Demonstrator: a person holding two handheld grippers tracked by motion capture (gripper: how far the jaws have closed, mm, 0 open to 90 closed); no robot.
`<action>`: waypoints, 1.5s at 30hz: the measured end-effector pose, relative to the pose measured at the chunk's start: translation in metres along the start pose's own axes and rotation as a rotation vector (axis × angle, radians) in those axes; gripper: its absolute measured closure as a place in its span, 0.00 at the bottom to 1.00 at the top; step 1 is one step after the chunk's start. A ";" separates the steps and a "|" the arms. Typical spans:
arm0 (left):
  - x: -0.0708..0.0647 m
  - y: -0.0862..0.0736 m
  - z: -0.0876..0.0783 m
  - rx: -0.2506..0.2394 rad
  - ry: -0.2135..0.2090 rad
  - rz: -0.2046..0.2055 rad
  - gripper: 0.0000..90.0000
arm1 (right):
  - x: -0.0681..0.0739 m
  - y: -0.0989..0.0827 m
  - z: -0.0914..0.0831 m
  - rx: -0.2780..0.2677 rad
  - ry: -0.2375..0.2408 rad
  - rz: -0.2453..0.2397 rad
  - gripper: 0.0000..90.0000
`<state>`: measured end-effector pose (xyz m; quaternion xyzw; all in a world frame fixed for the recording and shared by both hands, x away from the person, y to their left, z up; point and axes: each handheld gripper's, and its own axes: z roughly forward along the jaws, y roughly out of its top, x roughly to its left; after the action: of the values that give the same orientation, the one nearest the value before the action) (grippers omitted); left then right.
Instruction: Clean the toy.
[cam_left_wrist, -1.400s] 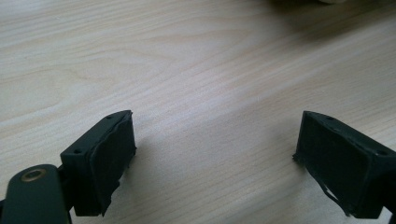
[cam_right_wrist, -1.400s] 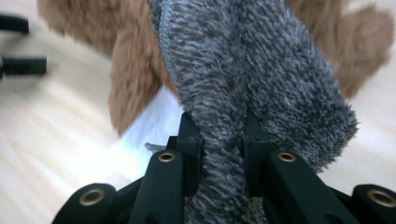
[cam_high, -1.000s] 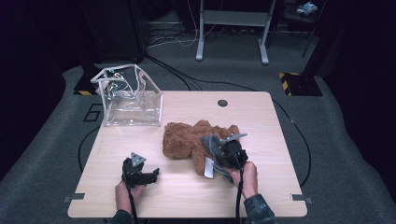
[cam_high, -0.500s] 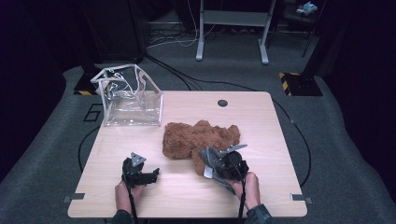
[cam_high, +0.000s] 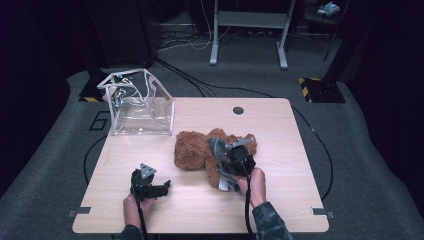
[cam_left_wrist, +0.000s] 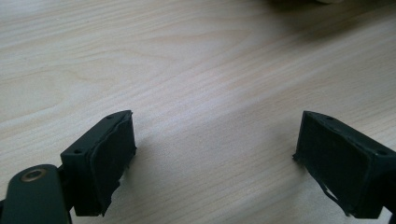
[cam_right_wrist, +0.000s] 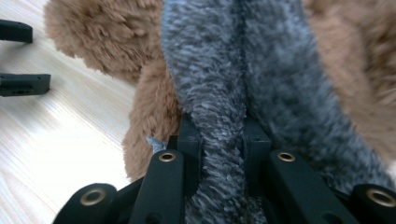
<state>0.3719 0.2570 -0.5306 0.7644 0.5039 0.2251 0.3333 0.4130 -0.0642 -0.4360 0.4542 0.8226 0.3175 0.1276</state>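
One brown plush bear (cam_high: 197, 150) lies near the middle of the table (cam_high: 280, 130), wearing one grey scarf (cam_high: 220, 155). One clear plastic bag (cam_high: 140, 107) stands upright at the table's far-left corner, well apart from the bear. Two hand-held grippers are present.

The right gripper (cam_right_wrist: 222, 140) is clamped narrowly on a fold of the scarf, with the pads pressing the grey pile from both sides. The left gripper (cam_left_wrist: 215, 154) rests low over bare wood near the front-left edge, with its jaws spread wide and nothing between them.

The table has a light wood-grain top with one round dark grommet (cam_high: 238, 110) near the far edge. It stands on grey carpet (cam_high: 360, 150) in a dark room. Cables (cam_high: 195, 87) and one metal stand (cam_high: 247, 35) are behind the table.
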 end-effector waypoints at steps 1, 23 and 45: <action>0.000 0.000 0.000 -0.001 0.000 -0.002 0.13 | 0.000 -0.003 0.002 0.002 0.004 0.004 0.84; -0.001 0.000 0.001 -0.011 0.002 -0.011 0.13 | 0.003 -0.041 0.031 0.165 0.027 0.004 0.83; -0.001 0.000 0.001 -0.008 0.001 -0.010 0.13 | -0.001 -0.002 0.001 0.014 -0.034 -0.006 0.83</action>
<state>0.3721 0.2564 -0.5309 0.7605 0.5070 0.2257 0.3371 0.4121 -0.0654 -0.4381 0.4581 0.8237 0.3037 0.1396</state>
